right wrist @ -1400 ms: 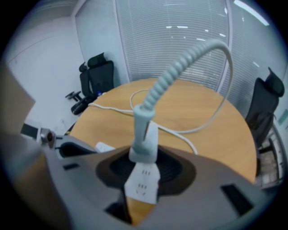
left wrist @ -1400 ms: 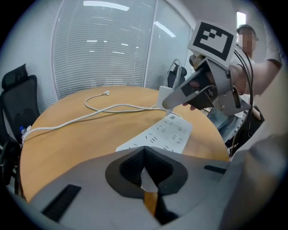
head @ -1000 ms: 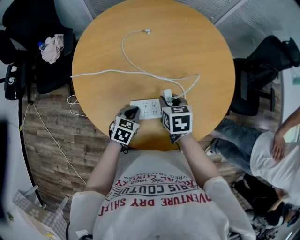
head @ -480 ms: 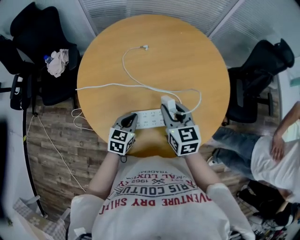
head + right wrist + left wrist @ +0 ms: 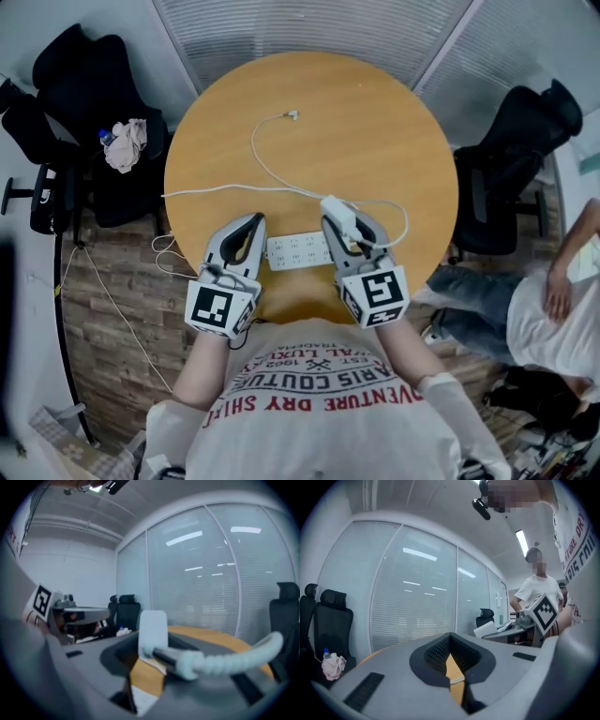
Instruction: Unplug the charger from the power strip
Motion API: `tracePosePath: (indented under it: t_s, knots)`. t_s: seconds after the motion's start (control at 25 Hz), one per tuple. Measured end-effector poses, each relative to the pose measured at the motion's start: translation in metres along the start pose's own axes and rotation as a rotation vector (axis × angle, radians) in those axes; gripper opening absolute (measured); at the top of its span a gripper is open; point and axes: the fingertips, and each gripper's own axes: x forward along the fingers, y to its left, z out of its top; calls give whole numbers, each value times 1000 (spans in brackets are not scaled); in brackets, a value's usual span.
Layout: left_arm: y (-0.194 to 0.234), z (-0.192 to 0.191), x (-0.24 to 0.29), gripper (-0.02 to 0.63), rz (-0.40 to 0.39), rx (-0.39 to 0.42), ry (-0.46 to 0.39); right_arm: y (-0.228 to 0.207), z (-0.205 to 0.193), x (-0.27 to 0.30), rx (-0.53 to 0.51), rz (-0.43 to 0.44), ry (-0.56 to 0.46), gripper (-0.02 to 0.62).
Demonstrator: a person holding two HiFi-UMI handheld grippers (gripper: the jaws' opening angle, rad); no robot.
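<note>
Head view, from the left: a black office chair (image 5: 80,94) stands beside the round wooden table (image 5: 394,122), with a crumpled cloth (image 5: 127,148) and a small bottle (image 5: 106,138) on its seat. White cables (image 5: 262,159) cross the tabletop. One ends in a small plug near the far side, and another runs off the left edge.

Near the table's near edge we hold the left gripper (image 5: 251,225), its marker cube (image 5: 221,309) toward us. In the left gripper view, the left gripper (image 5: 451,679) has its jaws pressed together at the tips, and nothing is caught between them. Only a strip of tabletop shows through the hollow behind the tips.

Just to its right, the white power strip (image 5: 298,249) lies flat on the table between our two tools.

The right gripper (image 5: 345,227) is clamped on the white charger (image 5: 334,206), which sits apart from the strip, up past its right end. In the right gripper view, the charger (image 5: 152,630) stands upright between the pads, and its ribbed white cable (image 5: 234,660) bends off to the right.

Further right a second chair (image 5: 511,159) stands by the table, and a seated person (image 5: 553,314) is at the frame's edge.
</note>
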Motion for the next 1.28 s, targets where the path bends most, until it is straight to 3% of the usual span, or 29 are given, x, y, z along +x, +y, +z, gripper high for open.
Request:
tracePosePath:
  t_s: [0.24, 1.28]
  knots:
    - [-3, 21, -9, 29, -11, 41, -63, 1, 1, -2, -6, -12, 4, 155]
    - [7, -8, -4, 29, 31, 1, 38, -4, -1, 3, -9, -20, 19, 155]
